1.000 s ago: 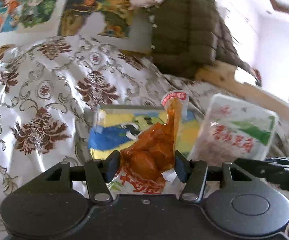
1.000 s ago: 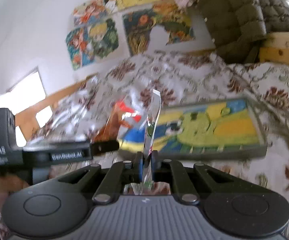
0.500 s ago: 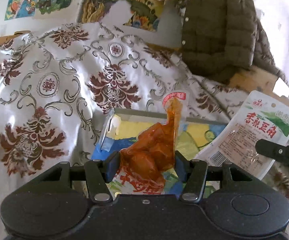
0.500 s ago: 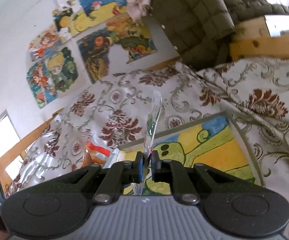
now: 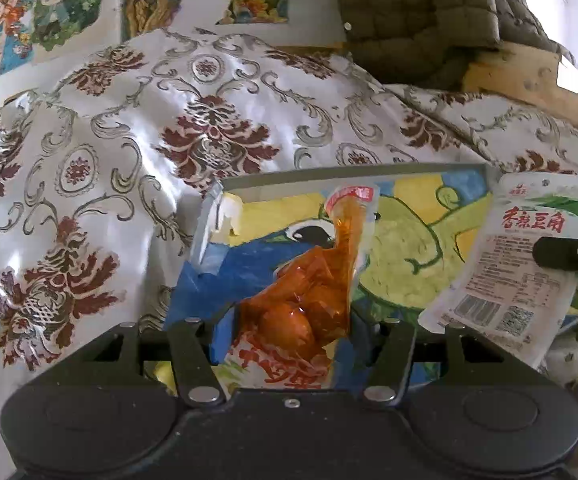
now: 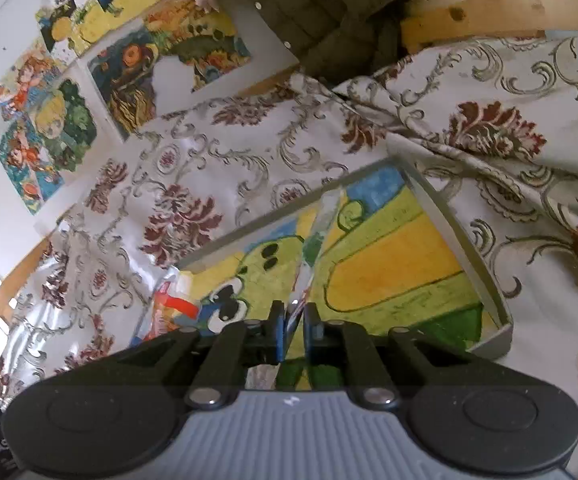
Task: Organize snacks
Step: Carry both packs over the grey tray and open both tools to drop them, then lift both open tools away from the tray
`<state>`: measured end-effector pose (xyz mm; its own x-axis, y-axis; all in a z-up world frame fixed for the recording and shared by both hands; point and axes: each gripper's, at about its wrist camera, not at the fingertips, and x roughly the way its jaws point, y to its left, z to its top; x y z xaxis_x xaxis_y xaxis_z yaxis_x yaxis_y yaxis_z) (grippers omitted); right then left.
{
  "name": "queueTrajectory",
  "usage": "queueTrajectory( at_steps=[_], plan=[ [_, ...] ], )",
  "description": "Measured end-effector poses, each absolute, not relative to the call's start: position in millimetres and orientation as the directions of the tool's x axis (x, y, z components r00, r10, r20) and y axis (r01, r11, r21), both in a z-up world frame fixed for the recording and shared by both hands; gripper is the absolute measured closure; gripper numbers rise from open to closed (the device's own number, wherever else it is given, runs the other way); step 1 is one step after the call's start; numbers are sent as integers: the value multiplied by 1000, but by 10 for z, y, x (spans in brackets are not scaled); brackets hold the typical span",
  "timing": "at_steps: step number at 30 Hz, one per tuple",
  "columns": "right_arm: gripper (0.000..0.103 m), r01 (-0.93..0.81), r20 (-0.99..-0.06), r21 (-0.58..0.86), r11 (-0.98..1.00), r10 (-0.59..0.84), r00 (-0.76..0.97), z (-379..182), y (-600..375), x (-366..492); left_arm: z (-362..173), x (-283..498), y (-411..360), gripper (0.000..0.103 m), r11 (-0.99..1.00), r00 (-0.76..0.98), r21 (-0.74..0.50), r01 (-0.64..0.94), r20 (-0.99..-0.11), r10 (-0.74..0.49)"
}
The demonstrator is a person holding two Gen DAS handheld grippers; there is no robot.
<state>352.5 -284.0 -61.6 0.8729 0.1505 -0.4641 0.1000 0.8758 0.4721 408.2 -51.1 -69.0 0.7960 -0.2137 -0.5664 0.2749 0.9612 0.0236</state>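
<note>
Left hand-held gripper [image 5: 291, 320]: we see its fingers pressed against both sides of the orange snack pouch [image 5: 313, 280], so it is gripping that pouch low down, with the pouch top standing up in front of the camera.
Right hand-held gripper [image 6: 292, 326]: its fingers are nearly together on the thin edge of the white snack packet [image 5: 517, 256], which we see edge-on from the right wrist and flat-on from the left wrist.
Where the snacks are: both are held above the painted tray [image 6: 465, 240], which lies on the patterned bedspread [image 5: 129, 128]; neither looks set down yet.
Orange pouch, handling: we judge it soft and lumpy, a glossy film over chunks in sauce, a little heavy for its size and likely slippery. A grip across the filled lower body seems safer than the narrow top seal, but a hard squeeze could burst it.
White packet, handling: we judge it light, flat and floppy, so it will droop from a pinch at one edge. The sealed border is the firmest hold.
Release: lower each close to the tray floor before opening.
</note>
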Motion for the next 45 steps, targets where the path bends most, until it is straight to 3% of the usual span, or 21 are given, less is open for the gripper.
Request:
queueTrajectory(
  at_steps=[6, 9, 12, 17, 20, 25, 35, 45],
  plan=[
    [84, 140, -530, 464, 875, 148, 835, -642, -2876, 3575, -666, 4072, -508, 39, 954, 774, -22, 299, -580, -256],
    [74, 166, -576, 445, 880, 140, 805, -627, -2884, 3590, -608, 4041, -492, 28, 956, 777, -45, 291, -571, -263],
    [58, 173, -600, 431, 885, 138, 788, -577, -2894, 3575, -509, 3988, -448, 20, 958, 783, -82, 276, -560, -273],
    [16, 145, -605, 398, 906, 140, 784, -449, -2896, 3428, -355, 3859, -351, 6, 958, 787, -152, 242, -548, -285],
    [7, 127, -592, 402, 907, 152, 791, -379, -2927, 3304, -264, 3728, -305, 4, 956, 788, -176, 236, -541, -294],
    [4, 111, -567, 390, 914, 143, 811, -249, -2948, 3069, -99, 3413, -236, 1, 961, 809, -155, 230, -518, -277],
    [0, 23, -364, 302, 953, 93, 927, 109, -2812, 2254, 202, 2688, -82, 1, 953, 846, -201, 227, -443, -295],
    [0, -30, -249, 146, 989, 66, 966, 244, -2556, 1410, 276, 1877, -70, 1, 968, 892, -96, 232, -377, -250]
  ],
)
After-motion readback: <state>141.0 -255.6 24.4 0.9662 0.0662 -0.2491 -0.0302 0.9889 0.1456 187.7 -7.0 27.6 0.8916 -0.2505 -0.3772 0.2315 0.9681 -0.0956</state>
